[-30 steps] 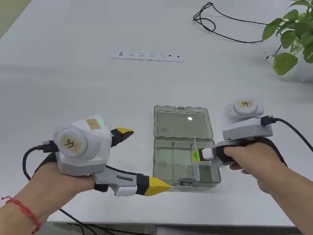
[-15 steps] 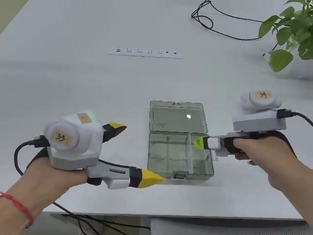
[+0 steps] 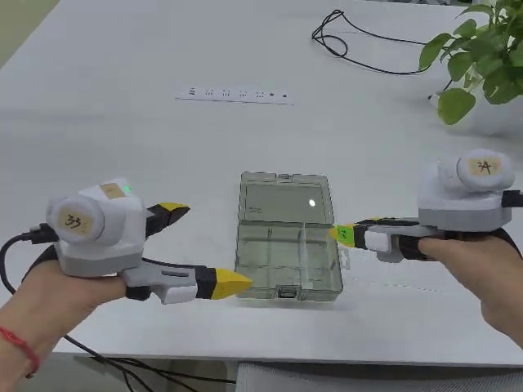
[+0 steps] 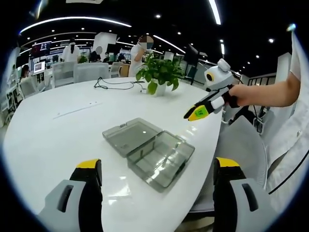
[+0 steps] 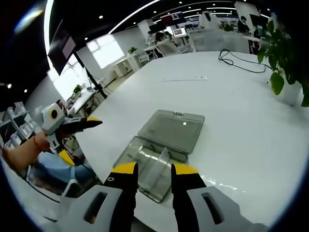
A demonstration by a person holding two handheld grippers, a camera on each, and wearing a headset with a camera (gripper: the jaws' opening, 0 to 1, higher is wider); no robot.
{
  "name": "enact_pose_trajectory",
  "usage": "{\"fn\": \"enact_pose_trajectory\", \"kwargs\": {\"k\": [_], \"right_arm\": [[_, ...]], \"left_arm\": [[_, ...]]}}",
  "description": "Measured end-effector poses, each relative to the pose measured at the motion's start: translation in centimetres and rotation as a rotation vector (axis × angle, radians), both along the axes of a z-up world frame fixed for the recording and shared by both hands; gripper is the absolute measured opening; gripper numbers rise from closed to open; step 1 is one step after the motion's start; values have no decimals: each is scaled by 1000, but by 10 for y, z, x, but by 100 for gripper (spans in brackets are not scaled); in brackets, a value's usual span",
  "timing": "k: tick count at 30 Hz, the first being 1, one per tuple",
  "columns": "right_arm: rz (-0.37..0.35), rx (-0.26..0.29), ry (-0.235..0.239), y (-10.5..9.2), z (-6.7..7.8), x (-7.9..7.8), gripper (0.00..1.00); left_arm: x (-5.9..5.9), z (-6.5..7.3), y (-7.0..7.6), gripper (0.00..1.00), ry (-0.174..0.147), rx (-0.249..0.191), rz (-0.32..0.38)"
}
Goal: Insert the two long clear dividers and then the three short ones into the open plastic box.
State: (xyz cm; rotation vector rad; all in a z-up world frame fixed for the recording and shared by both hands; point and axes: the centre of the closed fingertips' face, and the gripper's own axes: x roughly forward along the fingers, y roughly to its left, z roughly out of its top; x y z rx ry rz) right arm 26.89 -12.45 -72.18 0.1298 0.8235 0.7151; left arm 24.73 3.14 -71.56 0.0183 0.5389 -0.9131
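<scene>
Smoky plastic box (image 3: 286, 237) lies open on the tabletop (image 3: 163, 139) between our left gripper (image 3: 206, 247) and right gripper (image 3: 341, 234) in the head view. In the left gripper view, the left gripper (image 4: 157, 166) gapes wide, with the box just ahead. In the right gripper view, the right gripper (image 5: 155, 169) is narrowly apart and empty; 1 clear divider (image 5: 163, 157) stands upright in the box just ahead.

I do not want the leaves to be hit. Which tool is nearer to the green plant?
Right. The right tool is at the box's right side, the plant beyond it at the far right. The left tool is left of the box.
</scene>
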Motion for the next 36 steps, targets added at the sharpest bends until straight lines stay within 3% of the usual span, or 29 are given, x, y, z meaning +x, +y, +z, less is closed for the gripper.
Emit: {"fn": "enact_pose_trajectory", "kwargs": {"k": [1,3,4,6,10,22,29,32,36], "right_arm": [[38,11,-48,2,5,0,30],[41,5,-43,-2,5,-4,32],[65,14,-76,-1,9,-4,32],[67,10,-78,-6,10,-6,33],[125,18,-165,-9,18,-7,39],[272,37,-288,-14,27,-16,56],[348,33,-363,-14,24,-21,67],[358,31,-381,-18,21,-21,69],[363,31,-385,-24,16,-22,72]], "left_arm": [[0,1,0,98,0,0,6],[1,0,2,98,2,4,19],[1,-1,3,98,3,7,23],[2,-1,5,98,3,12,36],[2,-2,10,98,7,27,56],[-3,-14,27,97,38,65,119],[-5,-33,35,95,79,118,138],[-7,-45,39,92,121,151,150],[-8,-55,42,88,152,190,156]]}}
